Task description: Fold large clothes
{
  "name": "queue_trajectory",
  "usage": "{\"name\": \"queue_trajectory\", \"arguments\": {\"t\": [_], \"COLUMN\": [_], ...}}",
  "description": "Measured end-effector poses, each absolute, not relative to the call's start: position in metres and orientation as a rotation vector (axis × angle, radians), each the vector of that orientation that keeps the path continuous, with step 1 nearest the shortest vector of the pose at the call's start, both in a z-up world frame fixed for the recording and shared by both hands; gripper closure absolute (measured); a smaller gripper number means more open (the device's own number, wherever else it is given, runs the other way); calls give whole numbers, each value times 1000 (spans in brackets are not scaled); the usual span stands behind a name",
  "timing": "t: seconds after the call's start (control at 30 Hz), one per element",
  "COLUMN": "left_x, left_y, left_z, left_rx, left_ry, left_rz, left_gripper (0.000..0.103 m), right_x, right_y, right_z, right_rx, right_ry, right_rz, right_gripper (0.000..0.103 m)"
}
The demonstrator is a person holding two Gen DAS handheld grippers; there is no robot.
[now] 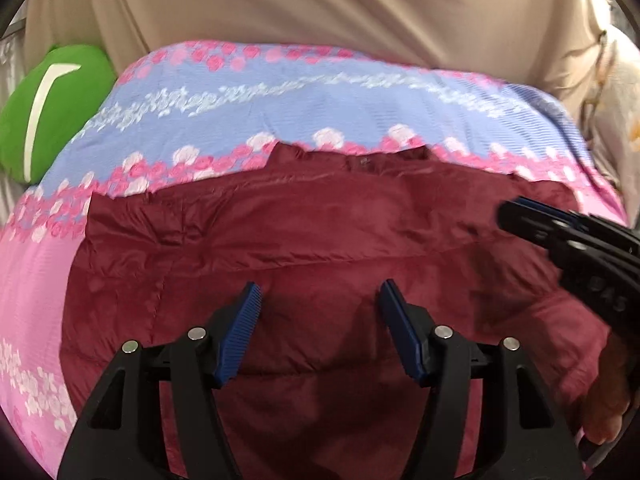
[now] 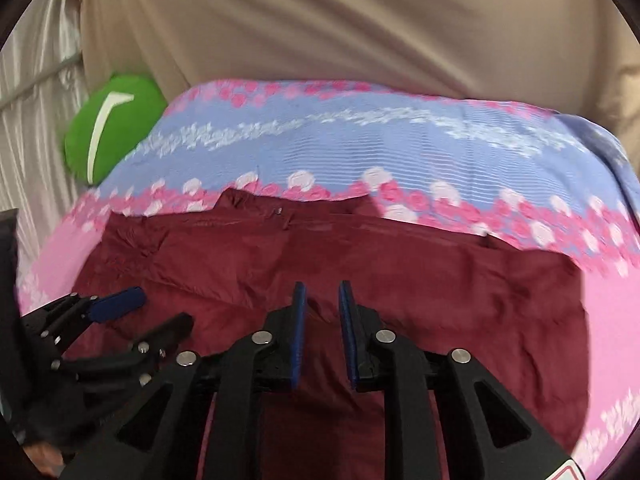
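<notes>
A dark red padded jacket [image 1: 320,240] lies spread flat on a bed, collar at the far edge; it also shows in the right wrist view [image 2: 360,272]. My left gripper [image 1: 320,296] hovers over the jacket's middle, wide open and empty; it shows at the left in the right wrist view [image 2: 160,314]. My right gripper [image 2: 322,292] hovers over the jacket with a narrow gap between its blue pads [image 2: 299,320], holding nothing. It enters the left wrist view [image 1: 508,212] from the right.
The bed cover [image 1: 280,92] is pink and lilac with flower bands [image 2: 400,140]. A green cushion [image 1: 48,108] sits at the far left [image 2: 112,124]. Beige fabric [image 1: 320,0] hangs behind the bed.
</notes>
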State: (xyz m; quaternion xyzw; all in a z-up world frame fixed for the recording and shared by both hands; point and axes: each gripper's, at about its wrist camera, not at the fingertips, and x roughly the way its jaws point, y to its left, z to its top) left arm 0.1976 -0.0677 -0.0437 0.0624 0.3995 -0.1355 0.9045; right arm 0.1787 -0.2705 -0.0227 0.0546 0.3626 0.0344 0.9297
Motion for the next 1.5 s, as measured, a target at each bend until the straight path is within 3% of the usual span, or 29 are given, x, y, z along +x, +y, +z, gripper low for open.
{"name": "queue_trajectory", "arguments": {"t": [0.23,0.27,0.37,0.47,0.57,0.8,1.03,1.5], "left_x": [211,212,213,212,211,256,283,295], "left_y": [-54,-55,-62,-63,-44,2,3,-3], "left_z": [-58,-60,-66,-62,-46,-35,-61,-77], "left_rx": [113,117,149,167,135,95,126,135], "left_ry": [837,834,822,809,786,808,856,853], "left_rz": [-246,-252,-255,-243,-226,-108,-79,-55], "left_gripper": [35,34,33,33,34,34,28,21], "right_x": [192,191,188,186,178,189,252,257], "right_y": [-357,-372,-405,-392,-371,-301,-268,-264], "right_z": [-59,-63,-75,-68,-48,-16,-56,-71], "right_rx": [198,234,411,319,271,217,175,140], "right_ry": [800,801,827,829,785,797,932,861], "right_rz": [-192,-191,-113,-157,-150,97,119,82], "right_gripper": [88,103,103,103,85,84,84,85]}}
